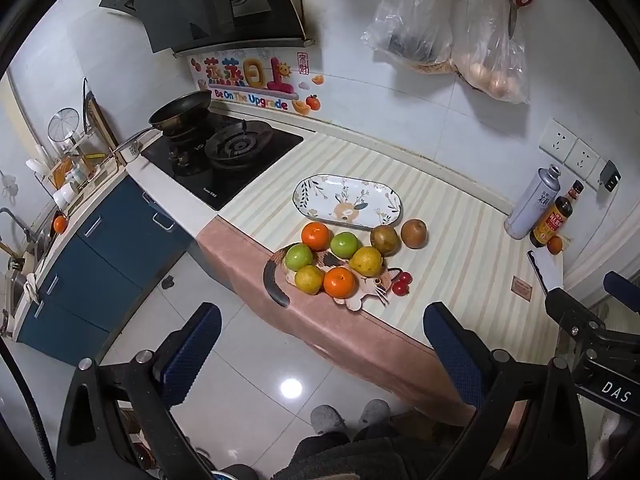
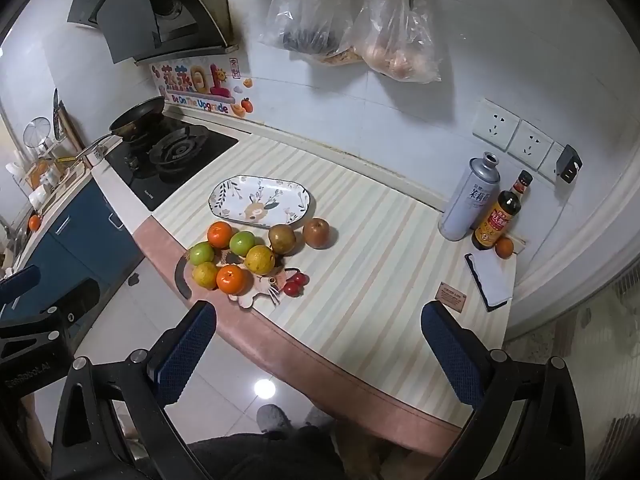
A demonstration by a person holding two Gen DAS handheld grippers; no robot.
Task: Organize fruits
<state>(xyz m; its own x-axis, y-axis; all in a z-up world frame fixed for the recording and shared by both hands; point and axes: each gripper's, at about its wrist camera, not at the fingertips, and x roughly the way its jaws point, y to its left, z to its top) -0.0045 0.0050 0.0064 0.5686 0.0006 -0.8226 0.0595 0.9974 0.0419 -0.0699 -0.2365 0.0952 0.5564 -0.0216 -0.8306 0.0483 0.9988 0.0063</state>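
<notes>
Near the front edge of the striped tabletop [image 1: 460,248], your fruit sits bunched on a cat-shaped board [image 1: 352,300], and I'll use that board as the landmark. On it: two green apples [image 1: 299,257], two oranges [image 1: 339,282] and two yellow pears [image 1: 366,261], all touching each other. Just behind the board, two brown pears [image 1: 414,233] rest on the tabletop, and behind those sits the oval floral plate [image 1: 316,194] with nothing on it. A few cherry tomatoes [image 2: 295,283] sit right against the board's cat-head end. Your left gripper [image 1: 322,354] hangs out over the floor, in front of the board, fingers spread wide and holding nothing. Your right gripper [image 2: 320,350] is spread wide too, over the tabletop's front edge, also holding nothing.
</notes>
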